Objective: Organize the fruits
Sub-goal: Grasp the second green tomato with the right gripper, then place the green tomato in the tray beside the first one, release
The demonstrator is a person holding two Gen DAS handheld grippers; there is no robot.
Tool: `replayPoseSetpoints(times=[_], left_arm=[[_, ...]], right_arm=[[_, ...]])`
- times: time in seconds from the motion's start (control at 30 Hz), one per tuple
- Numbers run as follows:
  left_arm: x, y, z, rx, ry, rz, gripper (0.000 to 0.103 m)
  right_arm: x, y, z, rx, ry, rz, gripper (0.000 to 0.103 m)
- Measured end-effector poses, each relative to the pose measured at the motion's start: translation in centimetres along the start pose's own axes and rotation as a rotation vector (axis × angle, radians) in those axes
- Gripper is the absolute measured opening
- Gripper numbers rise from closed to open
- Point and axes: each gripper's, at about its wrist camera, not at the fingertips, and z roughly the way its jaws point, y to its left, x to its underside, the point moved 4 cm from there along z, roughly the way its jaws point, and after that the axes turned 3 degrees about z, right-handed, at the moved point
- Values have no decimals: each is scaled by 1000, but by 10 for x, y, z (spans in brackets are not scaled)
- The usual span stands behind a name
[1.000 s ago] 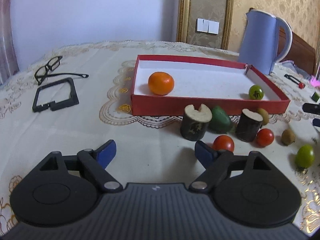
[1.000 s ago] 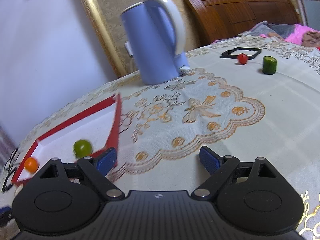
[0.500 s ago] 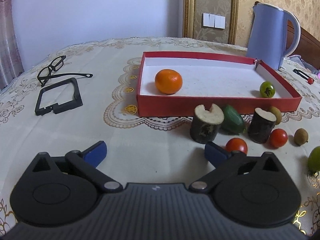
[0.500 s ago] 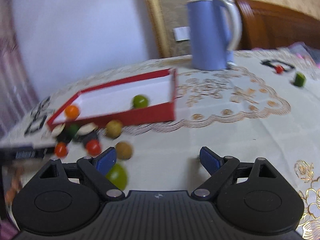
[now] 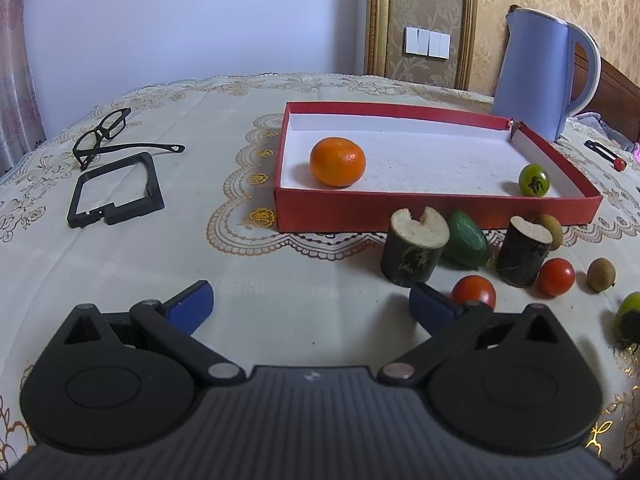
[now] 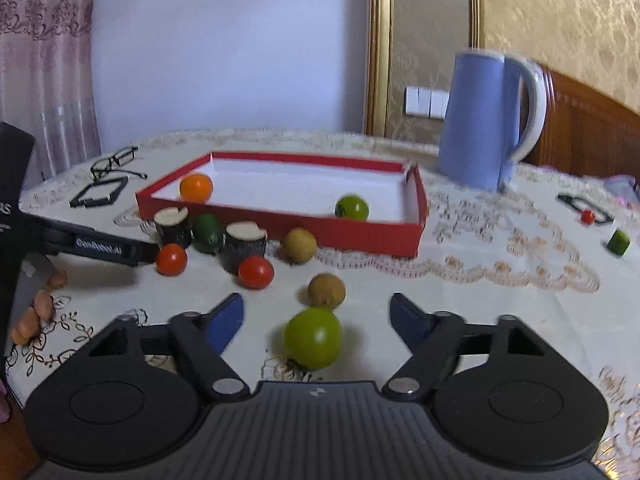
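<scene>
One green fruit (image 6: 313, 337) lies on the table (image 6: 480, 304) directly between the right claw's (image 6: 316, 318) closing, not-yet-touching fingers; the left claw (image 5: 310, 306), wide and empty, sits farther off.

White lettering on the left gripper (image 6: 100, 249) reads, as far as blur allows, "GenRobot.AI".

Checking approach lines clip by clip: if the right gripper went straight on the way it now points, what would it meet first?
Most likely the green fruit on the tablecloth, lying between the closing jaws of the right gripper, pads not yet touching. Just beyond sits a brown fruit; depth is hard to judge.
</scene>
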Motion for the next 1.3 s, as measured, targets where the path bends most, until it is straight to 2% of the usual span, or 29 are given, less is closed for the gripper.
replayPoseSetpoints(times=[0.03, 0.13, 0.23, 0.27, 0.3, 0.53, 0.73, 0.87, 1.03, 1.3], left_arm=[[0, 0, 0, -1, 0, 1, 103], [0, -1, 0, 0, 0, 0, 103], [0, -1, 0, 0, 0, 0, 103], [0, -1, 0, 0, 0, 1, 103], [0, -1, 0, 0, 0, 0, 103], [1, -2, -1, 1, -1, 0, 103], [1, -1, 0, 0, -1, 1, 103], [1, -1, -1, 1, -1, 1, 103], [1, -1, -1, 1, -1, 1, 103], [1, -1, -1, 1, -1, 1, 103]], right_arm=[[1, -1, 4, -10, 18, 11, 58], [6, -2, 13, -11, 50, 23, 57], [10, -1, 16, 6, 55, 13, 50], [10, 0, 16, 6, 52, 8, 39], [10, 1, 16, 3, 53, 8, 34], [6, 0, 13, 0, 36, 1, 33], [-34, -12, 7, 46, -71, -7, 33], [-60, -21, 32, 98, -94, -19, 33], [-83, -39, 78, 161, -72, 4, 33], [-92, -53, 136, 213, -4, 5, 33]])
